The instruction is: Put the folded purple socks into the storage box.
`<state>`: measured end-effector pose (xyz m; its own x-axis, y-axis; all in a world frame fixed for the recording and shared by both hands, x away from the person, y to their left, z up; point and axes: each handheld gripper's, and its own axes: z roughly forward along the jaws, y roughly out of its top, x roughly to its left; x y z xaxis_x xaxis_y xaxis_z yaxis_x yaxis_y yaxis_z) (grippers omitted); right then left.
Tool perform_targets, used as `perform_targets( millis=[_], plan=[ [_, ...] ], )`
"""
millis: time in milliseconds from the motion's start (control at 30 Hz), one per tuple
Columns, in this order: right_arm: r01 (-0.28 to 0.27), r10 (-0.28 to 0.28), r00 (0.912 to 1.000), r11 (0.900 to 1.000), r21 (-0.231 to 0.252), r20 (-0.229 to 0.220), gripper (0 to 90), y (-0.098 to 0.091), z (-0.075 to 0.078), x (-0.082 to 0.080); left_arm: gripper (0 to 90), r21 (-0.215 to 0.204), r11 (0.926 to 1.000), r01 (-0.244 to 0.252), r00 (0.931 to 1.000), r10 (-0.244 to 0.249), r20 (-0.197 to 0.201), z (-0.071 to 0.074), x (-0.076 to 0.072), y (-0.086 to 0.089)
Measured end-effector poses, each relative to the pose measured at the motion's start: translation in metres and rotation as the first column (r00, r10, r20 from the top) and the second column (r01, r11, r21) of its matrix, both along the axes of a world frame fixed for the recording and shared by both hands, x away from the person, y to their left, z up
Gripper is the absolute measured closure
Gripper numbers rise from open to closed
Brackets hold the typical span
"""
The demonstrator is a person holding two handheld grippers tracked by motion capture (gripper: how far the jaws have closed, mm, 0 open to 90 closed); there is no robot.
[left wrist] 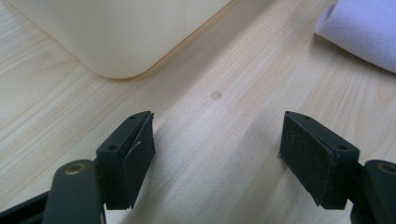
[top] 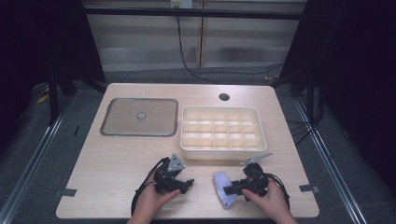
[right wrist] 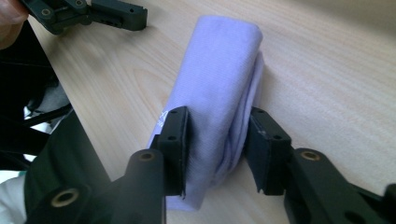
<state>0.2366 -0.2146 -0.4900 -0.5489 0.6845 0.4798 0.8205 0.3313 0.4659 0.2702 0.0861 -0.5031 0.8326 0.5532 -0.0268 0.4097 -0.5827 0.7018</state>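
Rolled lilac cloth lies on the near right part of the table in the high view, just in front of the cream divided tray, whose compartments look empty; a grey lidded tray sits to the far left, well apart. The right gripper reaches leftward from the person's right hand onto the cloth, while the left gripper hangs near the table a little to the left of it. In the left gripper view its fingers stand wide and released over bare wood, nothing between them, with the tray's rounded corner and an edge of the cloth farther off. In the right gripper view the fingers sit on either side of the roll near its closer end, and both pads appear to press into the fabric, so the cloth seems grasped. The step in hand looks like taking hold of the cloth. The next move probably calls for lifting it without letting the roll unwind, then carrying it toward the divided tray and lowering it into one compartment.
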Motion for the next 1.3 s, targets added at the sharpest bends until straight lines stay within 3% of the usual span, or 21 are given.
perform_targets(
  millis=[133,433,833,1300],
  plan=[
    [0.004,-0.003,0.9997,0.9999,0.017,-0.026,70.9,-0.001,0.001,0.003,25.9,-0.001,1.0000,0.000,1.0000,0.000,0.005,0.000,0.000,0.000],
    [0.001,0.000,0.9995,0.9999,0.016,-0.030,72.9,-0.003,0.012,0.007,22.4,-0.015,0.9999,0.005,0.9999,-0.005,0.011,-0.002,-0.002,0.000],
    [0.001,-0.001,1.0000,0.9997,0.024,0.004,73.0,-0.015,0.051,0.020,21.2,-0.026,0.9996,0.009,0.9998,-0.008,0.020,-0.004,-0.003,0.002],
    [0.015,-0.014,0.9992,0.9996,-0.024,0.037,72.9,-0.027,0.094,0.039,21.1,-0.029,0.9996,0.003,0.9997,-0.002,0.024,-0.004,-0.004,0.001]
  ],
)
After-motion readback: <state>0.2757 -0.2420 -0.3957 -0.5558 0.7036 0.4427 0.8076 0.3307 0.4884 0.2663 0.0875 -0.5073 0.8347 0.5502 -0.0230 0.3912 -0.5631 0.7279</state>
